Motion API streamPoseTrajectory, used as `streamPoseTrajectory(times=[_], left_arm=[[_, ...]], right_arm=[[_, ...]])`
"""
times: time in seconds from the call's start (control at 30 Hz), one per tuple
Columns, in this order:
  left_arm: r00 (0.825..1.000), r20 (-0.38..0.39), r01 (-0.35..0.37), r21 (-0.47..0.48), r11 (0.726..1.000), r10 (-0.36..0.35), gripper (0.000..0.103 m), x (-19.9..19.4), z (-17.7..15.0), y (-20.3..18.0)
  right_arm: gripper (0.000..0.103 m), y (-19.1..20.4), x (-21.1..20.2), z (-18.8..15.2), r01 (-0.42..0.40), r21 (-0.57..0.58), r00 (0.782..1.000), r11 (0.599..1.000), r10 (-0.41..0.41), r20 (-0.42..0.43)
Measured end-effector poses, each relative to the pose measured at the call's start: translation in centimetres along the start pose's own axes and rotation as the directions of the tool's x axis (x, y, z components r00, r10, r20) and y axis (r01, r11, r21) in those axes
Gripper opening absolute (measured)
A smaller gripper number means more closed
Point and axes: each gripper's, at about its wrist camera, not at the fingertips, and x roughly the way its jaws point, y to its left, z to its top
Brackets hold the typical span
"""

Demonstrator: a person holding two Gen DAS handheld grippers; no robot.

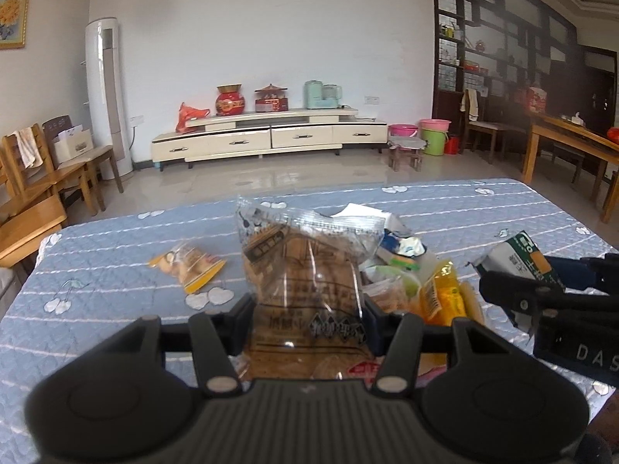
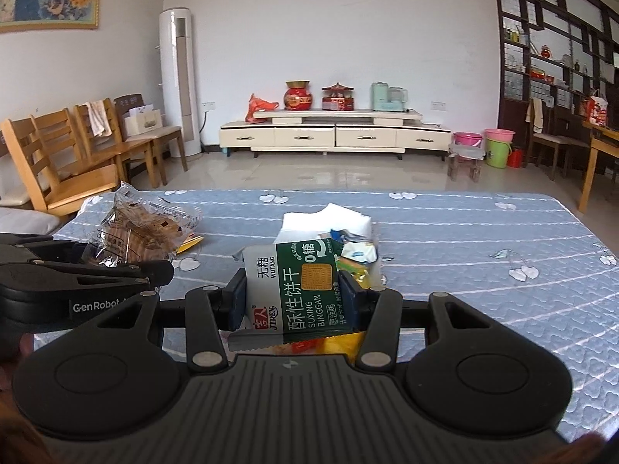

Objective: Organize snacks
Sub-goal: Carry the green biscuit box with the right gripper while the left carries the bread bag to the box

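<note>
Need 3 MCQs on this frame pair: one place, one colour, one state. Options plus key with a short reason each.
1. Where does the small yellow snack packet lie?
A. on the blue quilted cover
B. on a chair
C. in a bucket

2. Main colour of the biscuit pack in the right gripper?
A. red
B. green and white
C. purple

3. State of the left gripper?
A. open, with nothing in it
B. out of view
C. shut on the clear cracker bag

Key: 1 A, it lies flat on the cover; 2 B, green panel beside white; 3 C, pads press on the bag's sides.
</note>
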Motion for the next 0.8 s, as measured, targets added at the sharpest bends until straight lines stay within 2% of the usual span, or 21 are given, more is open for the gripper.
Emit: streamPoseTrajectory(times=[0.8], left_arm=[[0.999,-0.014,0.051,0.042,0.998,-0.050,0.055,1.9,0.5,-2.5]], right_arm=[[0.059,0.3,1.7,0.1,0.054,0.046,0.999,0.997,-0.054,-0.003]])
